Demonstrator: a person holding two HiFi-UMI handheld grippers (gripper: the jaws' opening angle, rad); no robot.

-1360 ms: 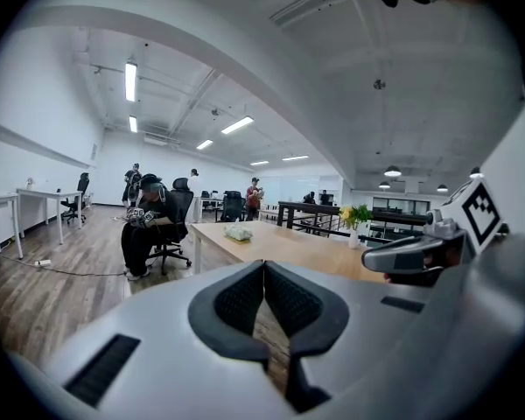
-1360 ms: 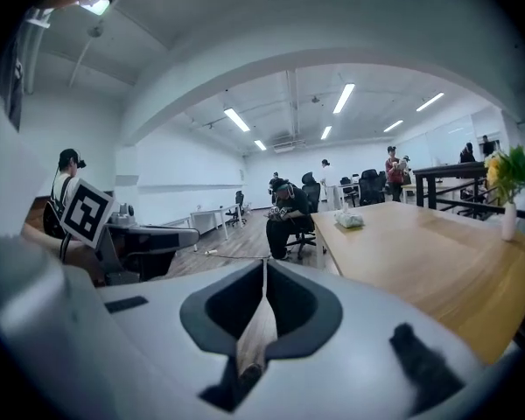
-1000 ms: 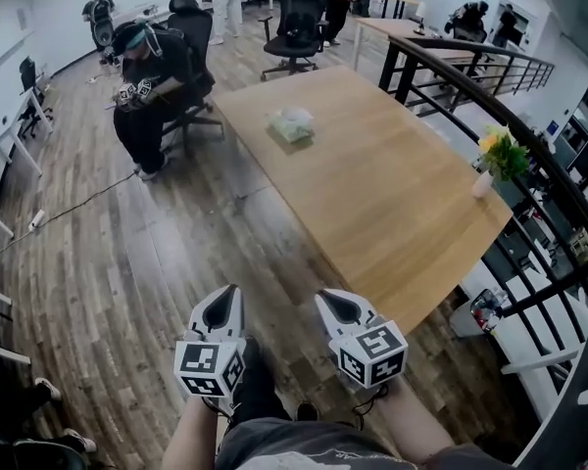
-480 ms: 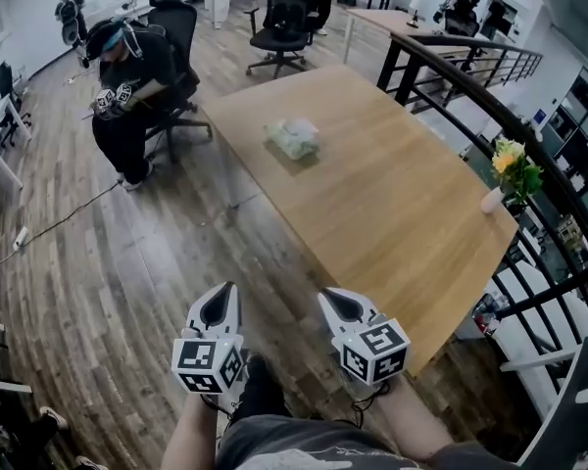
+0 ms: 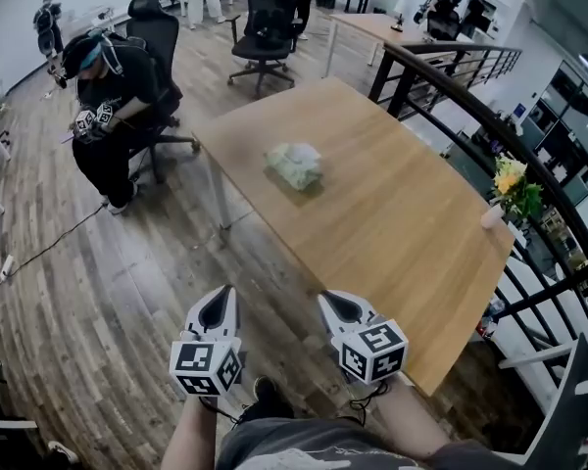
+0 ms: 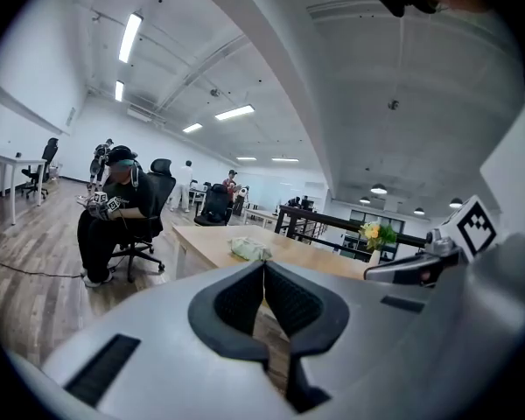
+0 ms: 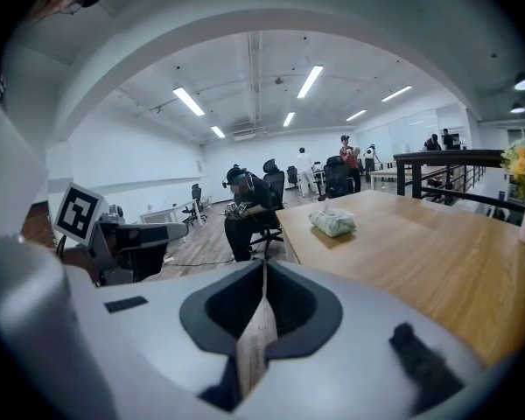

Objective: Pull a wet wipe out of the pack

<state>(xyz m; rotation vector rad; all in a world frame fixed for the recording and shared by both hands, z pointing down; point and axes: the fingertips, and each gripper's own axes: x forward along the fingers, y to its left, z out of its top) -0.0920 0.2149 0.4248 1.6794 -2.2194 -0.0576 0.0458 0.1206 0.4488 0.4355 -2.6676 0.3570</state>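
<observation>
**Both grippers clenched and empty; the wipe pack lies well ahead on the table**

At far left of the head view, a person in dark clothes (image 5: 108,96) sits in a black office chair (image 5: 157,42) on the brown plank floor (image 5: 88,292), holding a pair of marker-cubed devices near the lap. That person is well apart from the table's near end.

Low in the middle, the left hand-held gripper (image 5: 219,309) points forward over the floor. Its own view shows the two dark jaws pressed together at the tips with nothing between them.

Ahead and to the right stands the long light-wood table (image 5: 402,233). The soft pale-green wet wipe pack (image 5: 294,164) lies on its top toward the far end, nearer the left edge. It is well apart from both grippers and nothing touches it. Beyond the table's far corner stands a second black office chair (image 5: 265,27).

The right hand-held gripper (image 5: 335,306) is just beside the left one, close to the table's near left edge and not over it. Its view shows the jaws closed on each other and gripping nothing; only floor shows through the slit below their tips.

Near the table's right edge a small pale vase (image 5: 492,215) holds yellow flowers with green leaves (image 5: 514,184). A black metal railing (image 5: 529,155) runs along behind that edge.
</observation>
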